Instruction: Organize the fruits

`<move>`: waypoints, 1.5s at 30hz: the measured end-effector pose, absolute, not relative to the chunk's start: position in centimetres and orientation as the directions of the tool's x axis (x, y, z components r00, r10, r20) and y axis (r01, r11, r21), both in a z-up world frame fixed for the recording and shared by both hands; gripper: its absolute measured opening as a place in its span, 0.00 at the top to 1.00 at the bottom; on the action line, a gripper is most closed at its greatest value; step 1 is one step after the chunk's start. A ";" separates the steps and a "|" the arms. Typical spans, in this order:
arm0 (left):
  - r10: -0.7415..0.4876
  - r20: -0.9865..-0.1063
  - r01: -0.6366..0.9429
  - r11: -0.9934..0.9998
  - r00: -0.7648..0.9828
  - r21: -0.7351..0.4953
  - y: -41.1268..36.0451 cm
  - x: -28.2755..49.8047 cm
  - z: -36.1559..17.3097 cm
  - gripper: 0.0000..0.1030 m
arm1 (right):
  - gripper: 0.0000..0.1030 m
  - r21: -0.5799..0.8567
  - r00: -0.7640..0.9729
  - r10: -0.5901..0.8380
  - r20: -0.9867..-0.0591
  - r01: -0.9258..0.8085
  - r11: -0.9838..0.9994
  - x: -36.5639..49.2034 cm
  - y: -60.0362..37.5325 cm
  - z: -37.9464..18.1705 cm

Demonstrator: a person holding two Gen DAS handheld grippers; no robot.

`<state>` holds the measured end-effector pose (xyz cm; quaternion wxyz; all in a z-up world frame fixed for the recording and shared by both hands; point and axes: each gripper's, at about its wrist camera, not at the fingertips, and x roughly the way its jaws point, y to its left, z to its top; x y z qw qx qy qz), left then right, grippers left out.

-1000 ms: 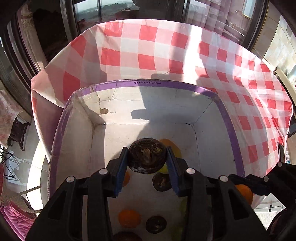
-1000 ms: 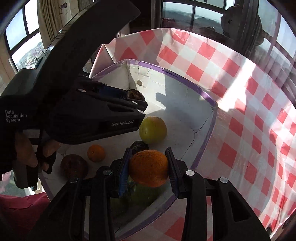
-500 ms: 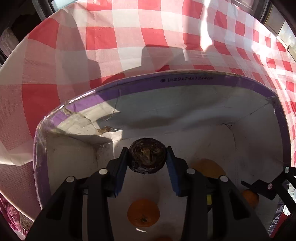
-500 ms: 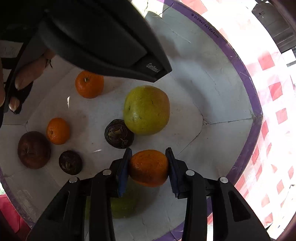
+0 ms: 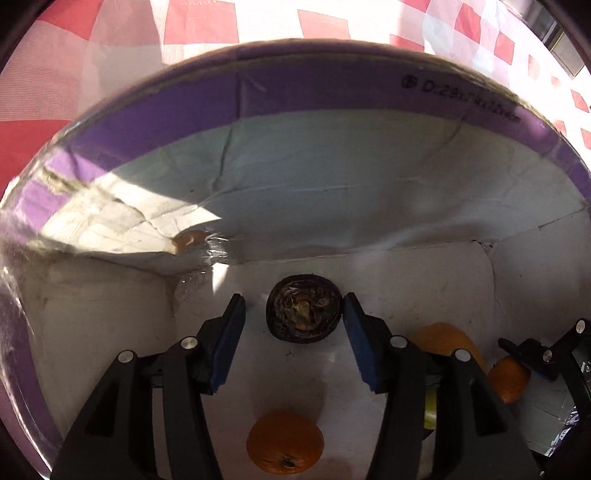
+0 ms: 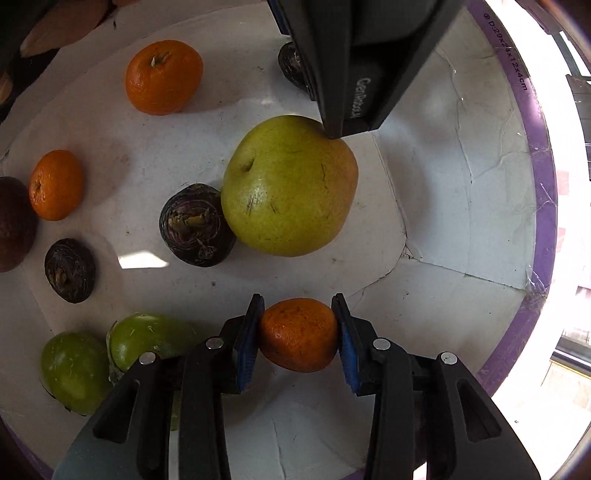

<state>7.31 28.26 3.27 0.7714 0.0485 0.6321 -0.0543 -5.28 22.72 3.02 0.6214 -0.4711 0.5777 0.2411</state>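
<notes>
My left gripper (image 5: 293,321) is open, low inside the white box with the purple rim (image 5: 332,85). A dark round fruit (image 5: 303,314) lies on the box floor between its blue pads, clear of the left pad and close to the right one. My right gripper (image 6: 298,334) is shut on an orange tangerine (image 6: 298,339), held just above the box floor near the right corner. The left gripper's black body (image 6: 354,62) hangs over the far side in the right wrist view.
In the box lie a big yellow-green pear (image 6: 288,184), two tangerines (image 6: 164,75) (image 6: 55,184), two dark fruits (image 6: 195,225) (image 6: 70,269), a brown fruit (image 6: 13,223) and two green fruits (image 6: 74,371) (image 6: 151,339). A red-checked cloth (image 5: 199,26) surrounds the box.
My left gripper went down into the far corner of the box and opened, letting go of the dark fruit. My right gripper lowered further into the box, still holding the tangerine.
</notes>
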 end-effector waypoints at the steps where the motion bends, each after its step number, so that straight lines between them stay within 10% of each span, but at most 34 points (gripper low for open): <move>1: -0.026 -0.981 0.141 0.990 0.194 0.002 28.4 7.3 3.3 0.46 | 0.62 -0.307 0.216 -0.244 -0.945 -0.841 0.446 -5.1 22.6 3.0; 10: -0.106 -0.973 0.130 0.988 0.206 -0.080 29.2 6.0 3.7 0.21 | 0.16 -0.308 0.251 -0.182 -0.951 -0.833 0.460 -4.9 23.5 4.5; 18: -0.283 -0.901 0.187 0.955 0.328 -0.231 30.2 3.6 7.6 0.02 | 0.17 -0.290 0.288 -0.086 -0.954 -0.810 0.510 -8.1 24.6 8.0; 30: -0.089 -0.709 0.193 0.979 0.699 0.067 29.1 -4.9 20.3 0.02 | 0.16 -0.024 0.363 0.309 -0.879 -0.681 0.732 -11.7 20.2 17.7; 45: -0.098 -0.898 -0.086 0.985 0.430 -0.148 30.5 -8.8 12.2 0.02 | 0.16 0.000 0.363 0.189 -0.912 -0.462 0.887 -10.8 17.4 14.4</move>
